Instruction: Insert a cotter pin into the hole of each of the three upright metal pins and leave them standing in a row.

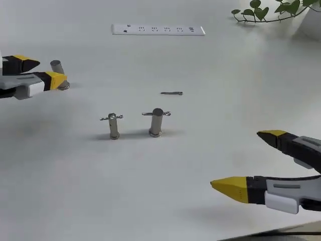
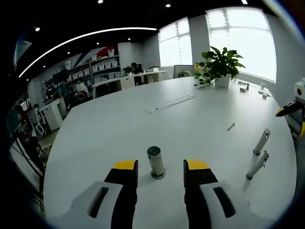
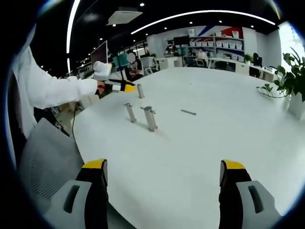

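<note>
Left gripper [image 2: 161,166], fingers apart, straddled the bare pin [image 1: 57,68], likely to steady it for the loose cotter pin [image 1: 172,93]; right gripper [image 3: 163,165] hung with fingers wide, empty.

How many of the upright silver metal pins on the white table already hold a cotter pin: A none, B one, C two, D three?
C: the thin pin and the thick pin each hold one; the third pin, between the jaws of the left gripper, is bare.
</note>
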Available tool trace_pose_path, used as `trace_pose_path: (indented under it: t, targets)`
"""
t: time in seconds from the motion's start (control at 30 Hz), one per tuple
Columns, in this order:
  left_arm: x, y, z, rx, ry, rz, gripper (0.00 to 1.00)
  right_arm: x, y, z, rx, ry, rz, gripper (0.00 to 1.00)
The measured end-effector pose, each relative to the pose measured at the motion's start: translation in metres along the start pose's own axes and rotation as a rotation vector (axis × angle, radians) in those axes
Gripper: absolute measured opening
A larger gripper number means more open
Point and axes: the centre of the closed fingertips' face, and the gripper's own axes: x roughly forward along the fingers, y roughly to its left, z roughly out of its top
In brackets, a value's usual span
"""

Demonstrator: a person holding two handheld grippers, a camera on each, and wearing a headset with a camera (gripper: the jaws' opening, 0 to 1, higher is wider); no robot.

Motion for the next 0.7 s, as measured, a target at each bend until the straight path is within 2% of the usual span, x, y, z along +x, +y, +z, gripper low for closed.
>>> trace_pose_path:
  t: [0.07,0.1,0.13,0.17,0.2,0.27,0.4,0.53,0.63,0.7]
  targets:
    - [0.006,0.006,-0.004,0.003,0.008,0.017,0.32,0.000,0.000,0.000,0.004,-0.002,0.001,0.96]
    - [0.009,0.012,-0.006,0.011,0.011,0.049,0.30,0.000,0.001,0.000,0.004,-0.002,0.002,0.96]
    - [0.013,0.014,-0.007,0.007,0.012,0.041,0.27,0.000,0.000,0.000,0.004,0.003,0.001,0.96]
    - [0.015,0.016,-0.008,-0.005,0.012,0.041,0.27,0.000,0.000,-0.001,0.003,0.005,0.000,0.96]
    - [0.010,0.011,-0.006,-0.023,0.012,0.043,0.27,0.001,0.000,-0.001,0.005,0.007,0.000,0.96]
    - [0.012,0.016,-0.012,-0.073,0.026,0.063,0.26,0.001,0.001,-0.002,0.005,0.010,0.000,0.95]
    - [0.017,0.011,-0.012,-0.065,0.016,0.033,0.21,0.002,0.003,-0.004,0.000,0.019,0.006,0.95]
    - [0.021,0.011,-0.012,-0.058,0.011,0.028,0.19,0.002,0.003,-0.004,-0.001,0.020,0.008,0.95]
    - [0.024,0.007,-0.012,-0.027,0.012,0.004,0.14,0.002,0.003,-0.004,0.002,0.022,0.004,0.95]
    - [0.025,0.001,-0.012,-0.036,0.012,-0.018,0.10,0.001,0.002,-0.004,0.002,0.021,0.004,0.95]
